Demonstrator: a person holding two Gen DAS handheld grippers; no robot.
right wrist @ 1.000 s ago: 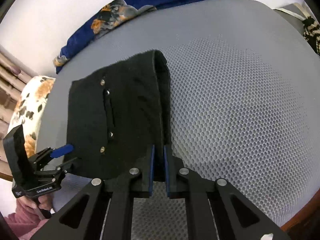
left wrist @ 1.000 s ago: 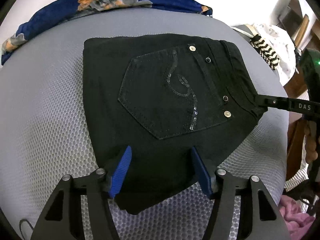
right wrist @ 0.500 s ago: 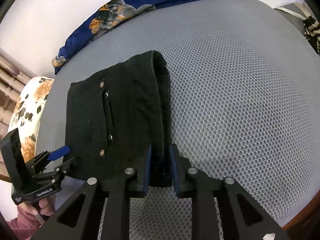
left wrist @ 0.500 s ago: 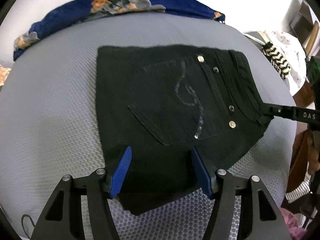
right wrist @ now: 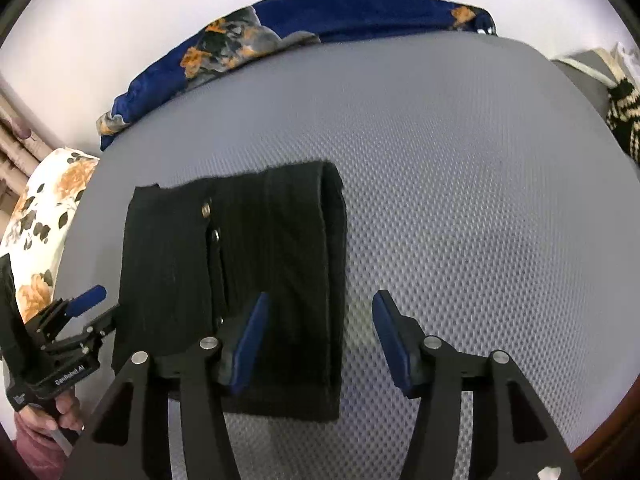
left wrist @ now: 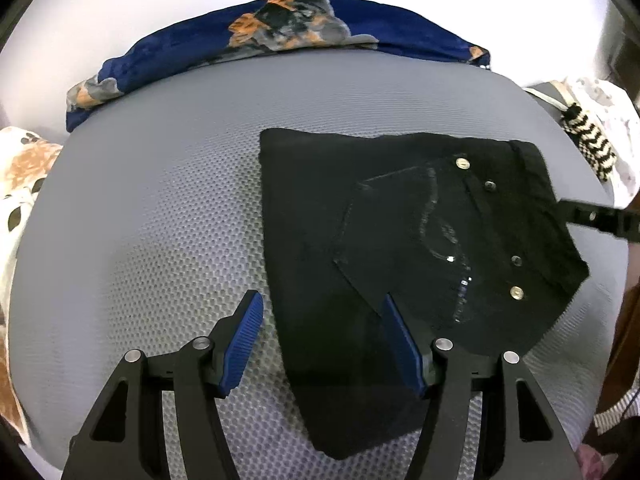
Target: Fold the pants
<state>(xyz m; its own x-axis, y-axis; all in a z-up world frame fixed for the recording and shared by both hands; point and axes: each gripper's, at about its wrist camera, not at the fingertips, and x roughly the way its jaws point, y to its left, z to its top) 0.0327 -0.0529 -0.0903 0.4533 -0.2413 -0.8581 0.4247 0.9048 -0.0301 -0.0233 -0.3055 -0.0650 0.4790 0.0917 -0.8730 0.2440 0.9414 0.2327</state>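
Black pants (left wrist: 360, 208), folded into a compact rectangle with a sequinned back pocket and metal rivets on top, lie flat on the grey mesh mattress (left wrist: 160, 220). My left gripper (left wrist: 320, 312) hovers open over the fold's near left edge, pads clear of the cloth. In the right wrist view the pants (right wrist: 172, 240) lie left of centre. My right gripper (right wrist: 320, 308) has its jaws opening. The waistband edge lies between them, and neither pad presses on it. The left gripper (right wrist: 102, 308) shows at the pants' left side.
A blue floral blanket (left wrist: 280, 36) lies bunched along the mattress's far edge. A floral pillow (right wrist: 44, 216) sits at the left, a black-and-white striped cloth (left wrist: 592, 148) at the right. Bare mattress (right wrist: 480, 200) spreads to the right of the pants.
My right gripper has gone from shut on the waistband edge to wide apart, letting it go. The left gripper has swung left, so the pants now sit to the right in its view.
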